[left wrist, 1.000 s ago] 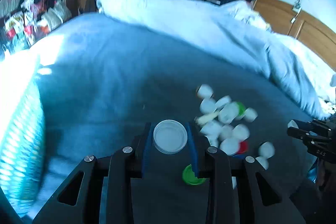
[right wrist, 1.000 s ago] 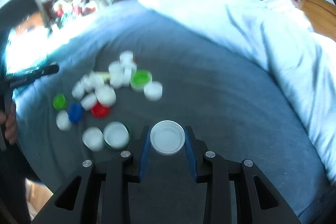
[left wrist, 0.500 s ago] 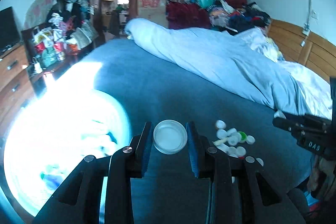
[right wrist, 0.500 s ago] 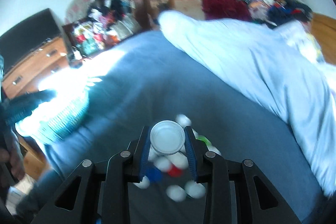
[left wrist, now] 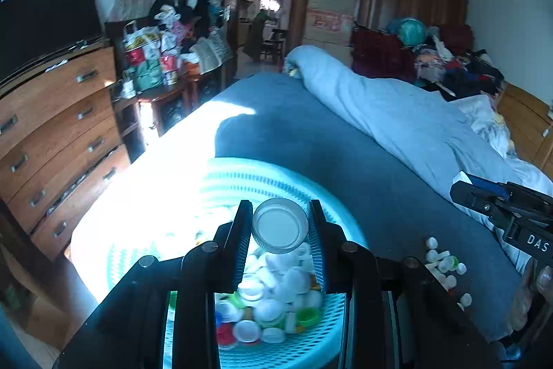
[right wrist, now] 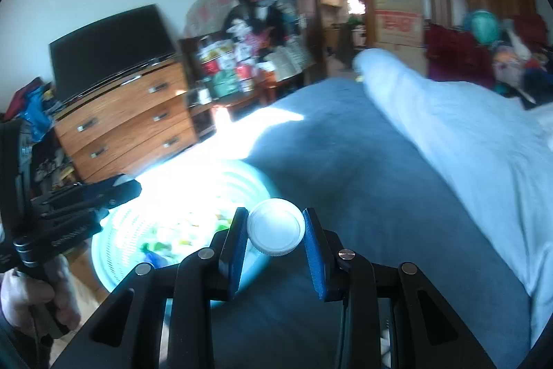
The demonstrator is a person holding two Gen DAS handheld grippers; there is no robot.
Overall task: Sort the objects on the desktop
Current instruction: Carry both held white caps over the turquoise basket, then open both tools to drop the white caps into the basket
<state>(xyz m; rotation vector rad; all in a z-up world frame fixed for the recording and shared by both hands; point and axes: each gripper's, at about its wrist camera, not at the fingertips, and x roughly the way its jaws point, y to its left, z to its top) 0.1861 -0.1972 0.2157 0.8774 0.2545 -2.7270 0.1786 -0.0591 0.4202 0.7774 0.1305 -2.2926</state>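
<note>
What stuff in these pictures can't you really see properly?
- Far half of the basket, left wrist view: washed out by sun glare.
- Caps in the basket, right wrist view: blurred and overexposed, colours smear.
- Loose caps on the bed, left wrist view: too small to count.
- Basket's near rim, left wrist view: hidden behind the left tool holding a white lid.

Bed (left wrist: 311, 140) w/ dark blue sheet: teal mesh basket (left wrist: 221, 182) near its edge, loose bottle caps (left wrist: 444, 265) well apart, rumpled pale duvet (left wrist: 397, 120) along far side.
</note>
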